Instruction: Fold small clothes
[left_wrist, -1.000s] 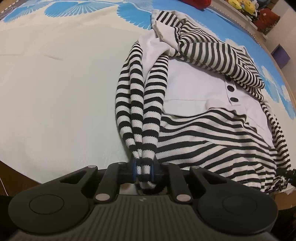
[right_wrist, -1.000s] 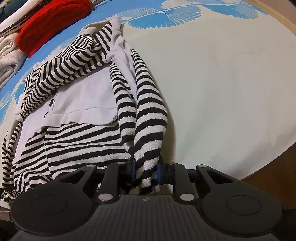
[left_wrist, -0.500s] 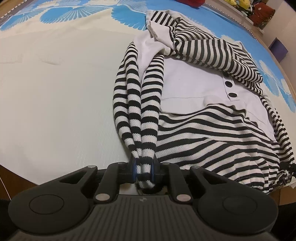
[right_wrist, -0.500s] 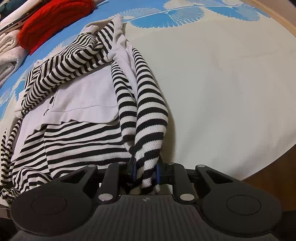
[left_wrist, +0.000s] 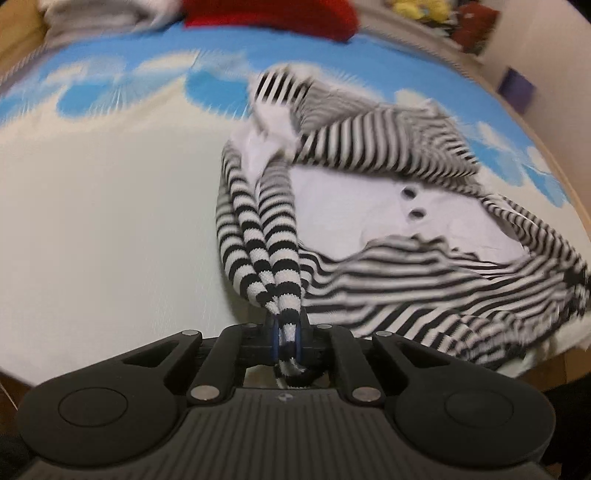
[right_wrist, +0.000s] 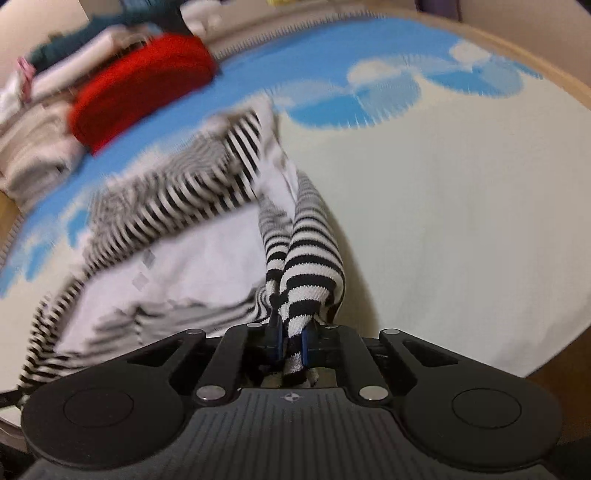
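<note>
A small black-and-white striped top (left_wrist: 388, 206) with a white chest panel and two dark buttons lies on the cream and blue cloth (left_wrist: 92, 203). My left gripper (left_wrist: 286, 332) is pinched on a bunched striped sleeve (left_wrist: 266, 236) at the top's left side, and its jaws are still closing on the fabric. In the right wrist view the top (right_wrist: 177, 258) lies to the left. My right gripper (right_wrist: 291, 339) grips the other bunched striped sleeve (right_wrist: 310, 258), its jaws also closing. Both sleeves hang up from the cloth into the jaws. Motion blur hides fine detail.
A red knit item (right_wrist: 140, 81) and a pile of folded clothes (right_wrist: 33, 147) sit at the far side of the cloth. The red item (left_wrist: 273, 14) also shows in the left wrist view. Soft toys (left_wrist: 406, 7) and a purple box (left_wrist: 515, 88) stand beyond. A wooden edge (right_wrist: 554, 92) borders the cloth.
Both grippers have risen and tightened on the striped sleeves, pulling them up off the cloth. Both views now reach farther, showing the red item and the clothes pile.
</note>
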